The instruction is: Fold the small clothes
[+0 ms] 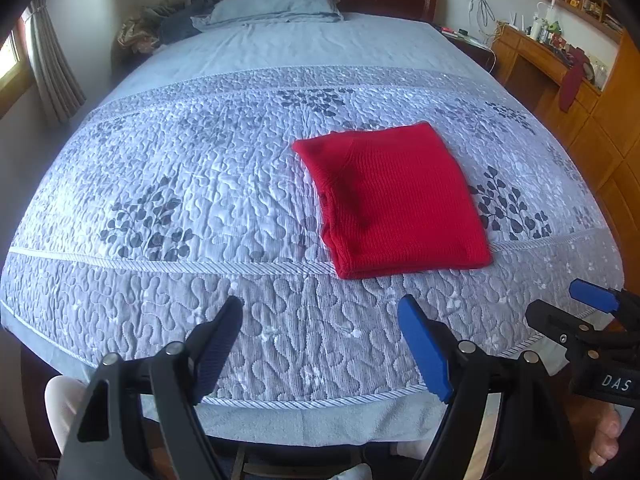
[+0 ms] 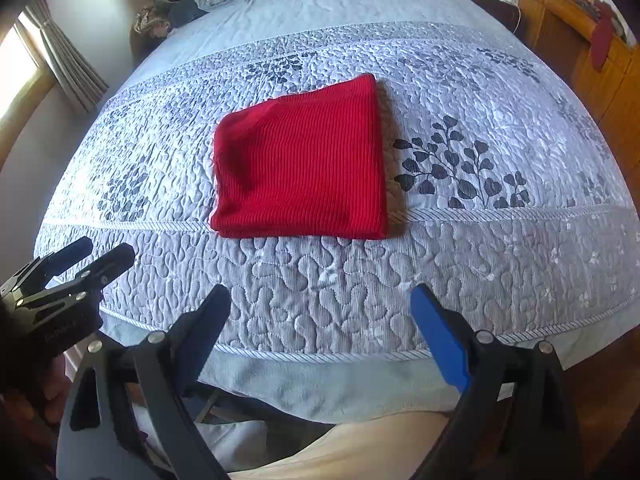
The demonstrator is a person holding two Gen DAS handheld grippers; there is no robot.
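Jaws of the left gripper (image 1: 322, 306) are standing wide apart with nothing between them, hanging over the near edge of the bed (image 1: 280, 344). Those of the right gripper (image 2: 320, 294) are gaping empty too. A red knitted garment (image 2: 300, 160) is lying folded into a neat rectangle on the grey quilted bedspread (image 2: 320, 272), beyond both grippers and touching neither.

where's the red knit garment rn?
The folded red knit garment lies flat mid-quilt in both wrist views, just left of a dark leaf print, beyond both open tongs, touching neither.
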